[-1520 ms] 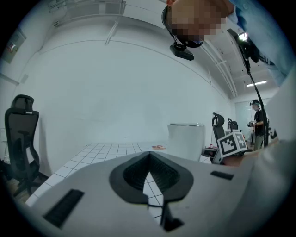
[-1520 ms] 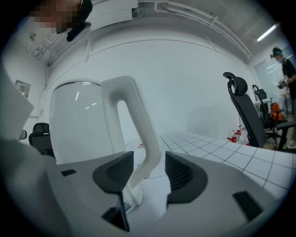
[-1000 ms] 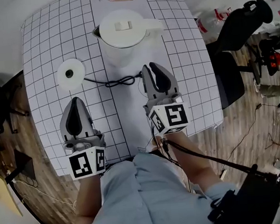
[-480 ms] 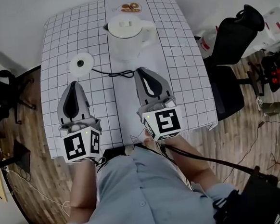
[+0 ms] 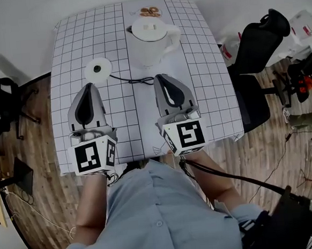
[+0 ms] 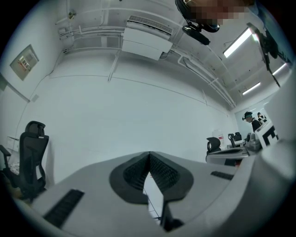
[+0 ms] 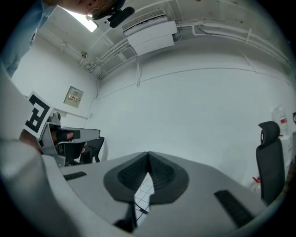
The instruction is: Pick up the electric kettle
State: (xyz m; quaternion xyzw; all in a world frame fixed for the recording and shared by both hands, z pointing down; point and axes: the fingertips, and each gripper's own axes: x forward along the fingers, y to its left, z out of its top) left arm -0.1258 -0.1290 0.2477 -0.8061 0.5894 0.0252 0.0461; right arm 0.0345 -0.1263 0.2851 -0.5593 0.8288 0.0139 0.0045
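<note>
The electric kettle (image 5: 152, 38), lid closed, stands far on the gridded table (image 5: 75, 52), apart from its round base (image 5: 99, 70) on the left. Around are wooden floor (image 5: 38, 130) and, at right, a black chair (image 5: 257, 38). The left gripper (image 5: 88, 87) is closed and empty; the right gripper (image 5: 159, 78) has just closed on nothing.

Cord (image 5: 121, 79) end — behind right gripper (image 5: 160, 78), motif (image 5: 150, 11) indistinct

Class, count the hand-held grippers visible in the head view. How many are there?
2. The left hand-held gripper is over the table near the round kettle base; the right hand-held gripper is just short of the electric kettle. None appears hidden.
</note>
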